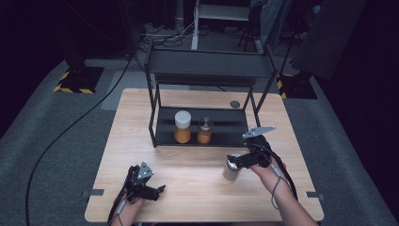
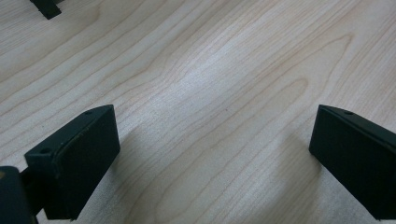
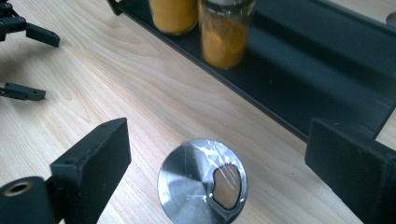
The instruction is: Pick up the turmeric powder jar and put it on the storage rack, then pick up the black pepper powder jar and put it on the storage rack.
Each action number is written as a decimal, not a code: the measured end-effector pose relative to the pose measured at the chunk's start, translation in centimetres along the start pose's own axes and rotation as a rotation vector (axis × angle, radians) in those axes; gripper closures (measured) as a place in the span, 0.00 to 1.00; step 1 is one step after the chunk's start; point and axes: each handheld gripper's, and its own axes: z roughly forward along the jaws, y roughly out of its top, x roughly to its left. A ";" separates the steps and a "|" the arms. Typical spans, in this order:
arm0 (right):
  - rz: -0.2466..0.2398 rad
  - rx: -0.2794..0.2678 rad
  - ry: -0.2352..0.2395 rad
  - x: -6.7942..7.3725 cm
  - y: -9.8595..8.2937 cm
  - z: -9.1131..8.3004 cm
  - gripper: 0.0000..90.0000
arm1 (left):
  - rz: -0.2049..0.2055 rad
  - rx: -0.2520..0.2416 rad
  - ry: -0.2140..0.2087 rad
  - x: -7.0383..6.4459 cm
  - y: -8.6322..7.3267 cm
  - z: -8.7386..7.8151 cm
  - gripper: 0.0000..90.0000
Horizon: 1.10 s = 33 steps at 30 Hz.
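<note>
A small jar with a shiny metal lid [image 3: 202, 181] stands on the wooden table [image 1: 188, 160], in front of a black rack [image 1: 209, 66]. My right gripper [image 3: 219, 133] is open, one jaw on each side of the jar [image 1: 231, 169] and wide of it, not touching. On the rack's lower shelf [image 3: 299, 70] stand a white-lidded jar of orange powder [image 1: 182, 126] and a metal-lidded jar of orange powder [image 1: 204, 130]. My left gripper [image 1: 159, 190] is open near the table's front left, low over bare wood [image 2: 215, 93] with nothing between its jaws [image 2: 215, 154].
The rack's legs [image 1: 152, 117] stand on the far half of the table. A grey round plug [image 1: 235, 104] sits in the tabletop behind the rack. Open wood lies between the two grippers. Cables run across the grey floor [image 1: 61, 136] at the left.
</note>
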 end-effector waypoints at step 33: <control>0.008 0.107 -0.010 -0.1 -2.3 4.7 0.10 | -0.005 -0.001 0.003 0.0 0.0 0.0 0.02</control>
